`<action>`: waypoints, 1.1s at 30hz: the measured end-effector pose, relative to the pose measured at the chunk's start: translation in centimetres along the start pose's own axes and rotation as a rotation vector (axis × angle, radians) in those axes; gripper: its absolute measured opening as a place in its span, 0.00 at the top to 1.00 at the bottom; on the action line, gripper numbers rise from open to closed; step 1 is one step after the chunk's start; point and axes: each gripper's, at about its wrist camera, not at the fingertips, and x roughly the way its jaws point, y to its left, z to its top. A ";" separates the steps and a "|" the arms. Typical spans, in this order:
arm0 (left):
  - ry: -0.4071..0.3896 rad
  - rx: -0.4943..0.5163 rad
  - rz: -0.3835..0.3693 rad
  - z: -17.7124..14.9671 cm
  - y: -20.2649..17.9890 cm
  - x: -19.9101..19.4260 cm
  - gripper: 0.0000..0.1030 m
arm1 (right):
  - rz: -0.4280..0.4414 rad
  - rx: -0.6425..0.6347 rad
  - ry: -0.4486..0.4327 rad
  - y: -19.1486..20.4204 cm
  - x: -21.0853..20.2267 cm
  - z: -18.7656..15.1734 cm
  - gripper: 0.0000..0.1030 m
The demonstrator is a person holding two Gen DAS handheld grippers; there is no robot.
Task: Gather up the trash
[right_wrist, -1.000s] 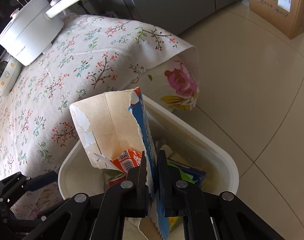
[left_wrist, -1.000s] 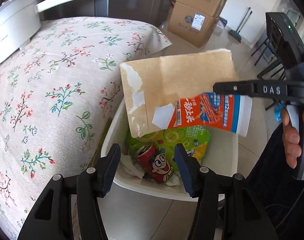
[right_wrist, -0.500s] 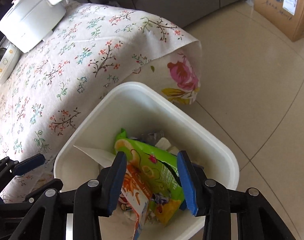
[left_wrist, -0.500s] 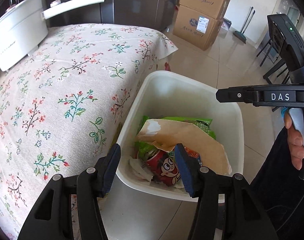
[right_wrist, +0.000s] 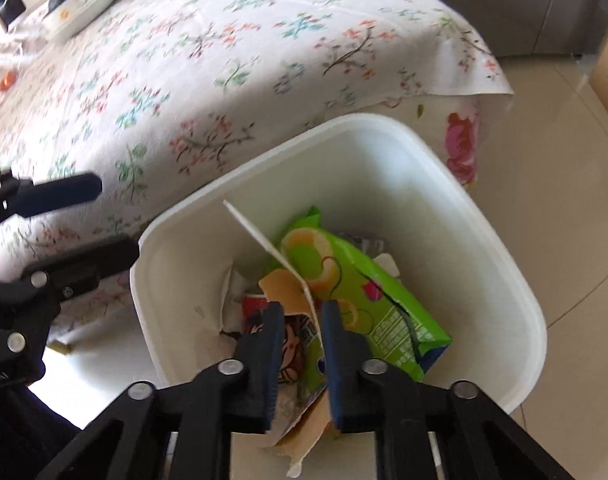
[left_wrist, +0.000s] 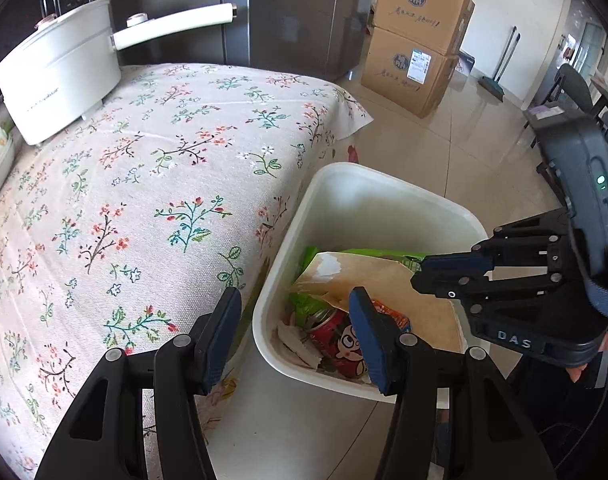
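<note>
Starts at the left gripper (left_wrist: pixel 294 296): hangs released, fingers wide apart, clamps nothing. Looks straight down past the gap onto the near rim of a white bin (left_wrist: pixel 383 176) and, inside it, spots a red can (left_wrist: pixel 335 340) with a cartoon face, just under the right fingertip. Finds a torn brown carton (left_wrist: pixel 383 284) a little beyond that fingertip, lying tilted on top of the heap, partly over a green snack bag (right_wrist: pixel 363 280).

Over to the right gripper (right_wrist: pixel 302 312): has just been closing, down to a narrow slot, and points into the same bin. Catches the carton's thin pale edge in that slot, yet presses on nothing, with can and bag showing through the gap on either side of the edge. From the left camera, hovers over the carton's far right corner, tips nearly together, above the trash.

Leaves every piece of trash inside the bin, below both pairs of jaws.

Moving outward: finds a floral tablecloth (left_wrist: pixel 164 200) left of both grippers, draped down right against the bin's side. Spots a white pot (left_wrist: pixel 60 80) with a long handle far up and left of the left jaws, on that cloth. Picks out two stacked cardboard boxes (left_wrist: pixel 415 60) well ahead, on the tiled floor
</note>
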 end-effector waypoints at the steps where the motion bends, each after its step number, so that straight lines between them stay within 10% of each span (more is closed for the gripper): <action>1: -0.001 -0.001 0.002 -0.1 0.0 -0.1 0.43 | -0.017 -0.012 0.011 0.2 0.5 -0.1 0.89; 7: -0.011 0.002 0.025 -0.7 0.0 -0.9 0.43 | -0.244 0.093 0.153 -3.9 5.2 -0.2 0.90; 14: -0.049 -0.026 0.039 -1.5 0.2 -2.8 0.43 | -0.193 0.116 0.055 -3.9 3.2 0.4 0.89; 20: -0.045 -0.105 0.028 -2.8 0.3 -4.6 0.43 | -0.226 0.170 0.156 -4.9 6.2 -0.2 0.89; 23: -0.010 -0.176 0.046 -3.7 0.4 -5.5 0.37 | -0.109 0.217 0.064 -4.4 2.5 -0.1 0.85; 28: 0.046 -0.244 0.087 -5.9 -0.6 -7.3 0.35 | -0.069 0.211 -0.142 -2.4 -5.2 -1.8 0.37; 33: -0.089 -0.165 0.318 -7.2 -3.0 -12.1 0.29 | 0.033 0.286 -0.238 -1.0 -9.3 -5.8 0.37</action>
